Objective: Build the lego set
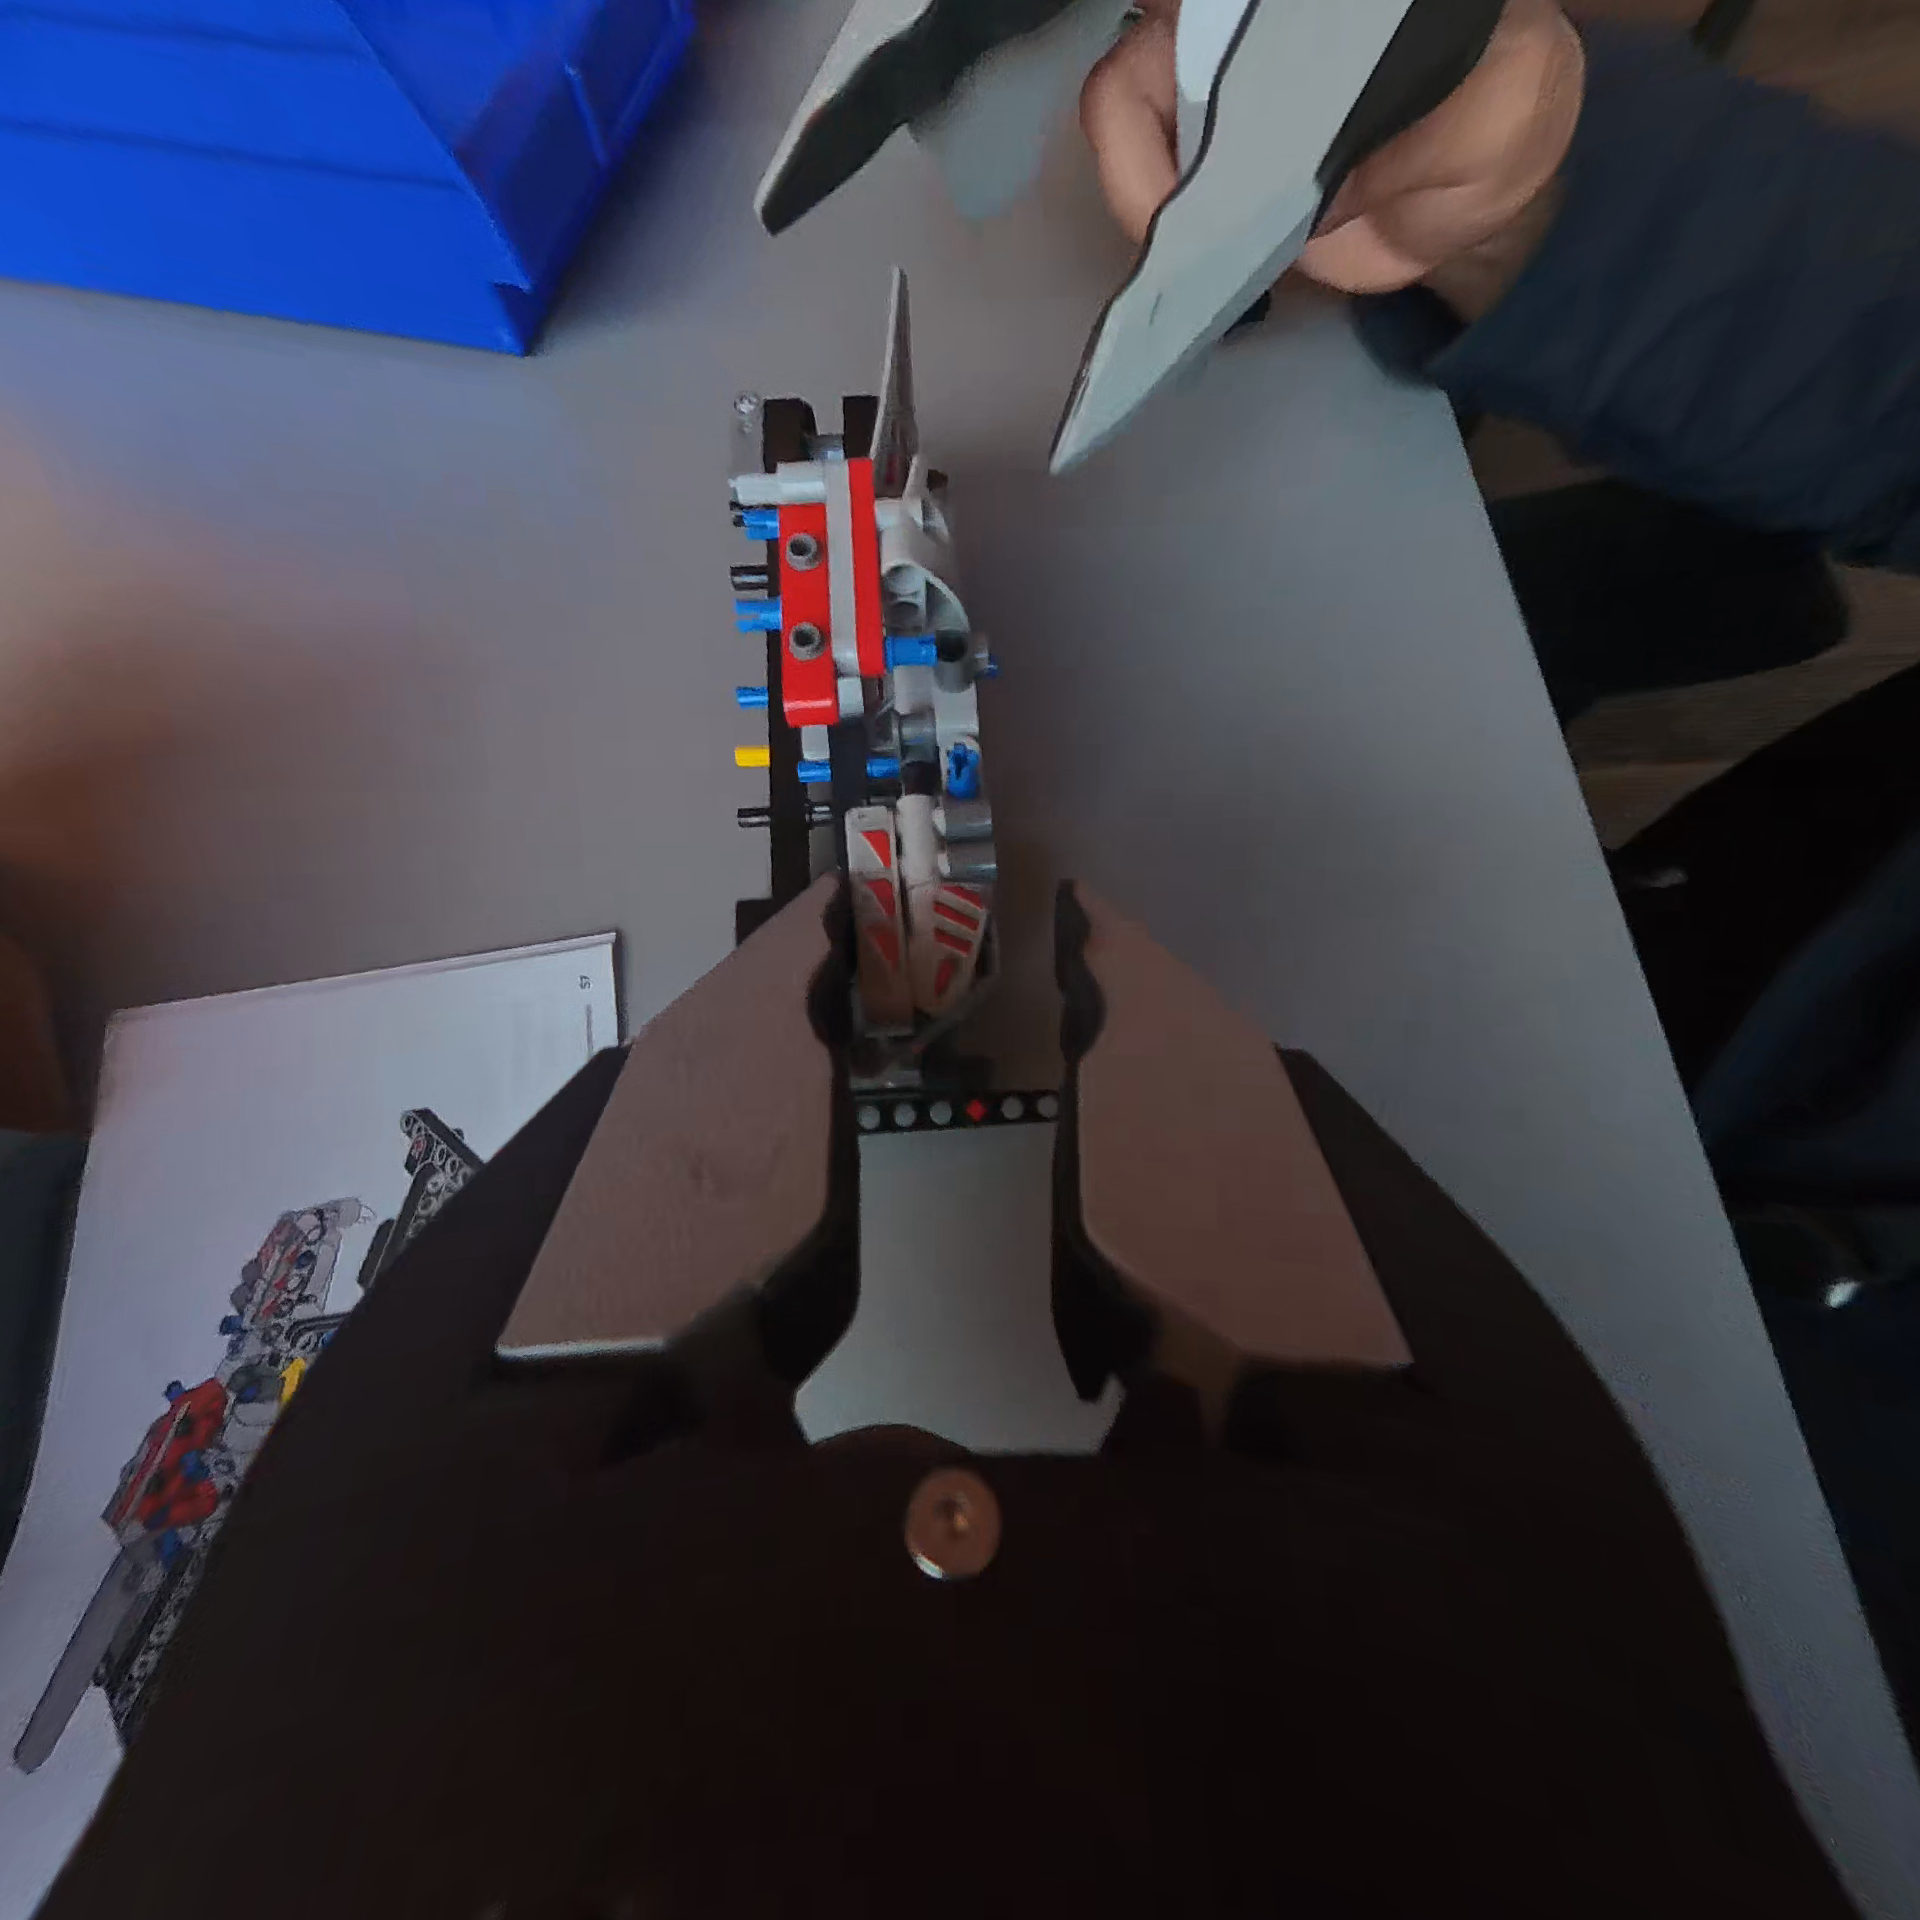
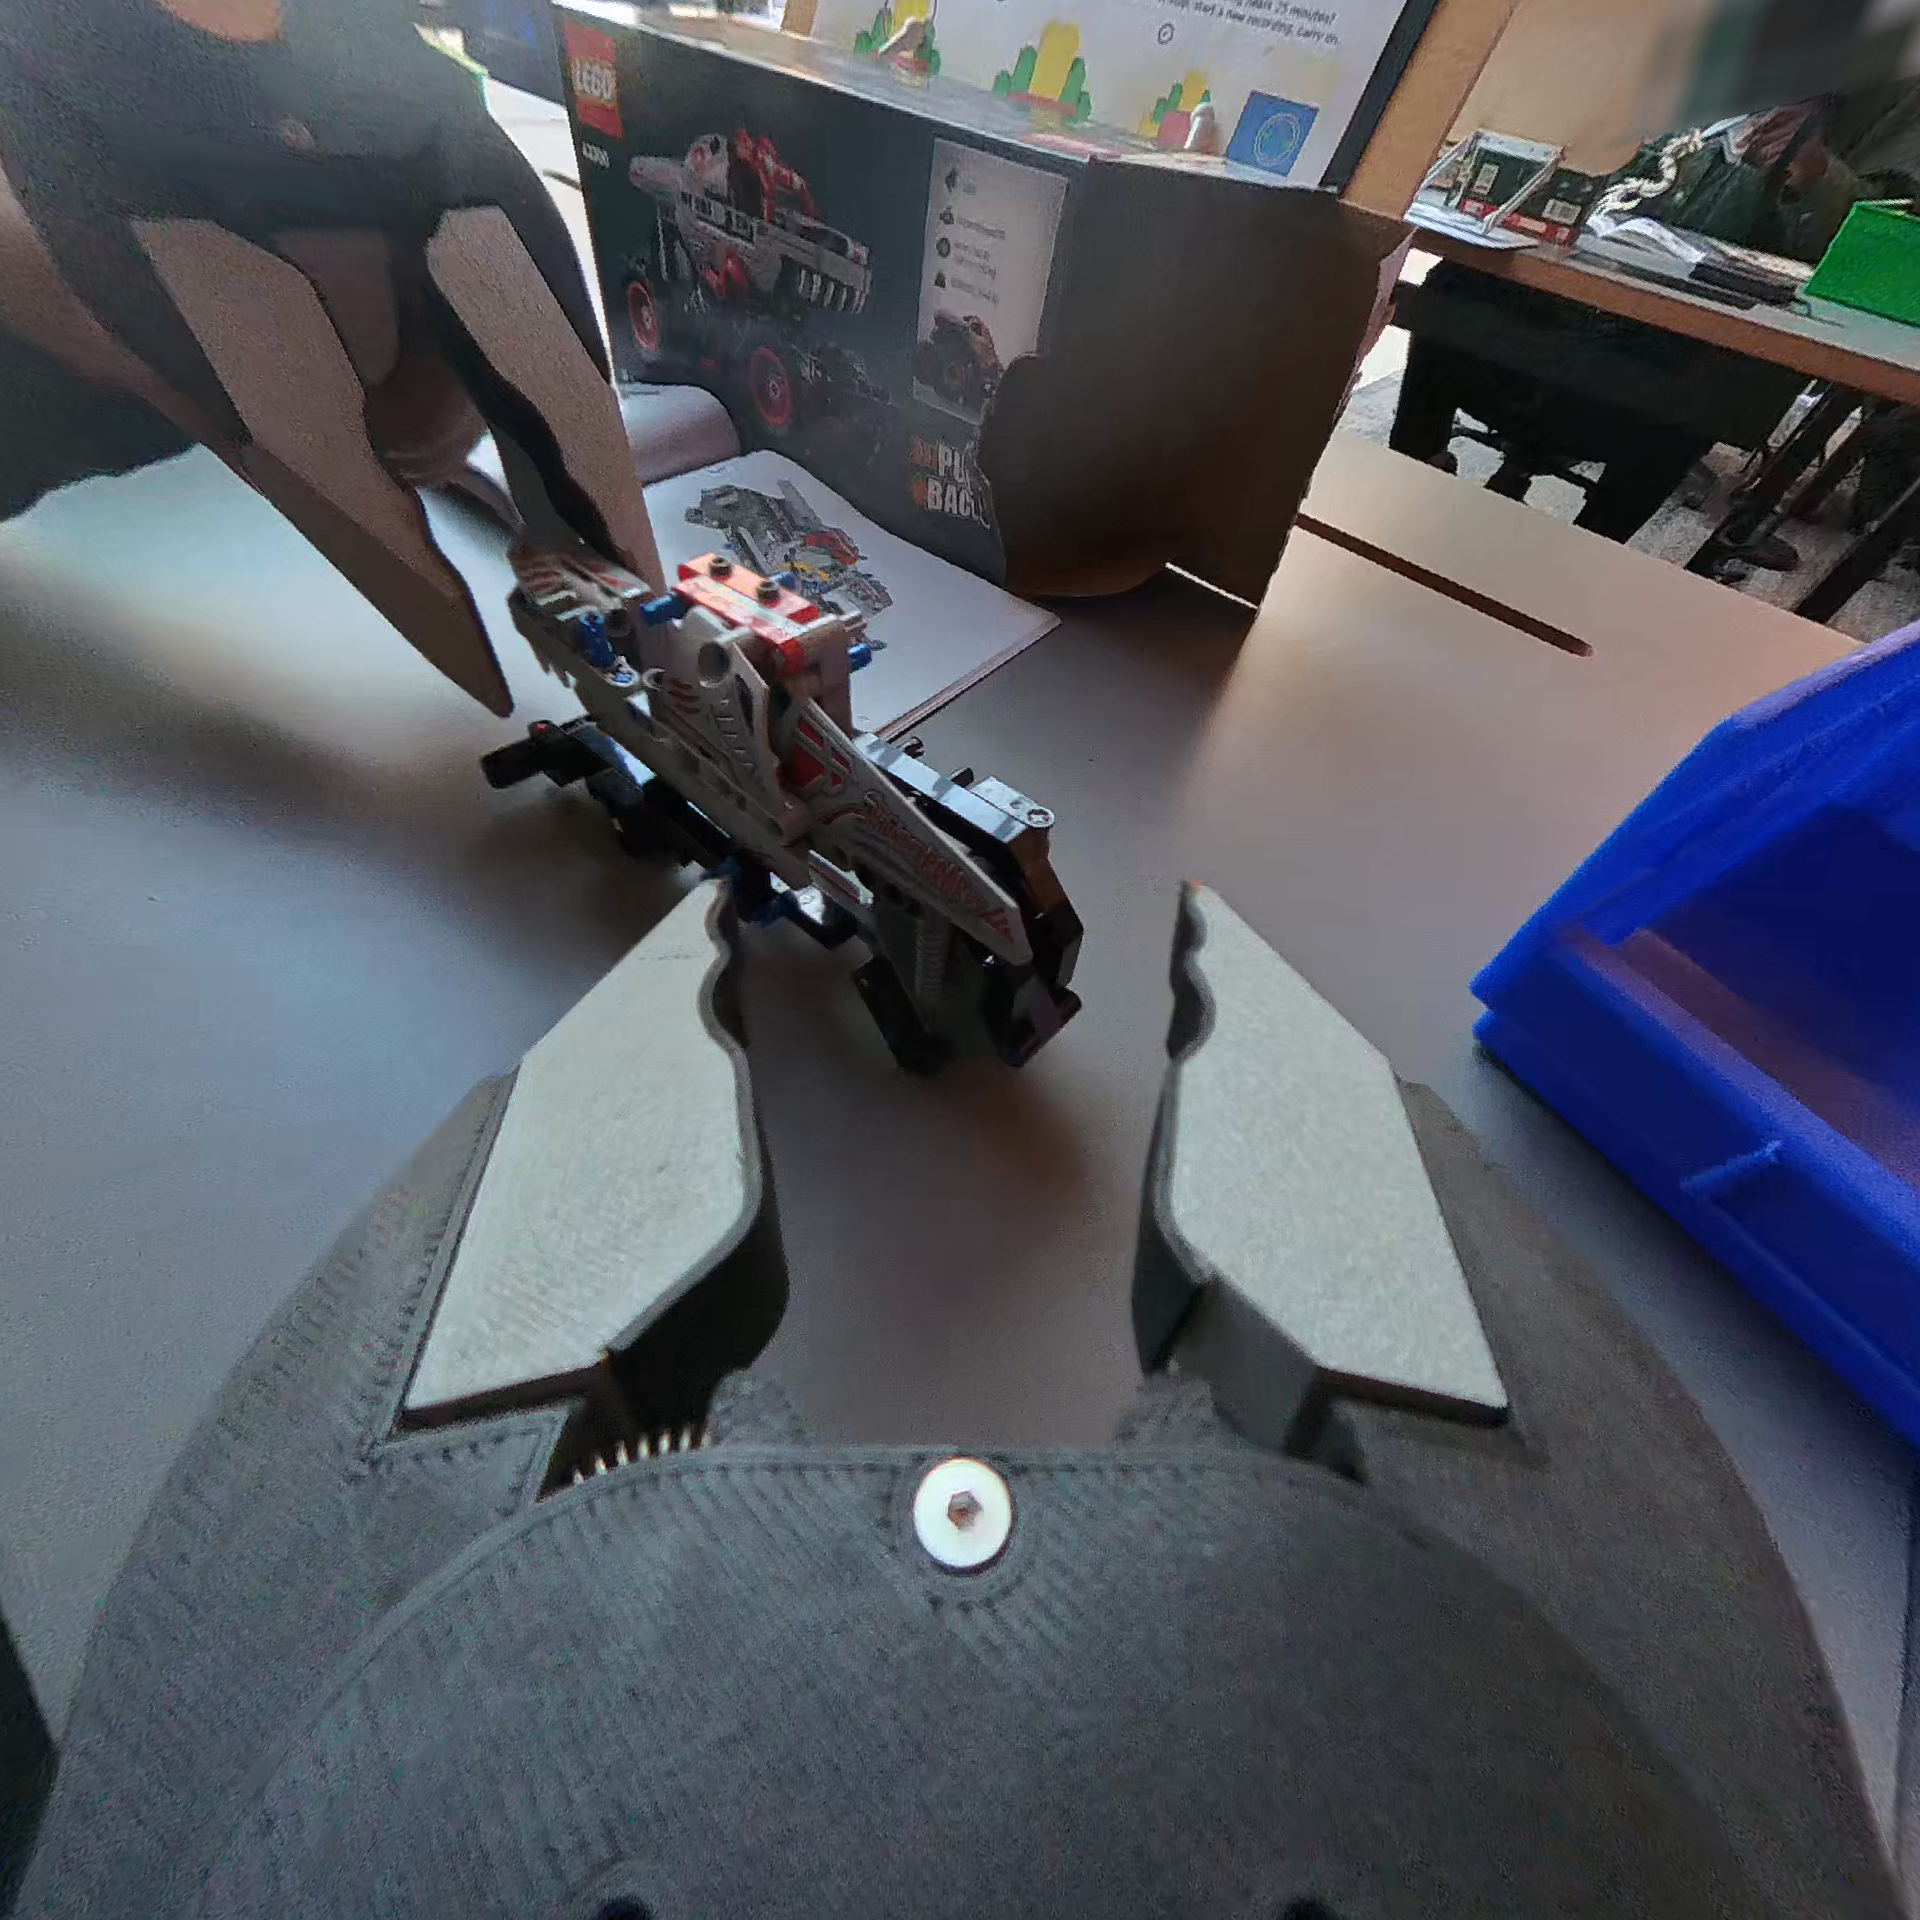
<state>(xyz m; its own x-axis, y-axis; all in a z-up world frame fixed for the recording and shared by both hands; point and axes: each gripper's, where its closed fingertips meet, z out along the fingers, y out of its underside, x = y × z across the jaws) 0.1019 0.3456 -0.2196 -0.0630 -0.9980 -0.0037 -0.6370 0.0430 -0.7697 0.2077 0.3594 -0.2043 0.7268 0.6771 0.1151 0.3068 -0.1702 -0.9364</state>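
Observation:
A partly built Lego model (image 1: 831, 603) of red, white, grey and black parts with blue pins stands on the grey table (image 1: 312, 644). My left gripper (image 1: 951, 894) is open around its near end, where a white-and-red panel (image 1: 914, 935) lies beside the left finger. In the right wrist view the left gripper (image 2: 571, 639) comes down from the upper left, and one fingertip (image 2: 623, 530) touches the top of the model (image 2: 790, 748). My right gripper (image 2: 951, 904) is open and empty, its tips just short of the model's other end. It also shows in the left wrist view (image 1: 914, 338), above the far end.
A blue bin (image 2: 1714, 987) stands to the right of the right gripper and shows at top left in the left wrist view (image 1: 312, 156). The instruction booklet (image 1: 312, 1143) lies open beside the model. The set's box (image 2: 831, 291) stands behind it. The table edge (image 1: 1558, 727) runs close by.

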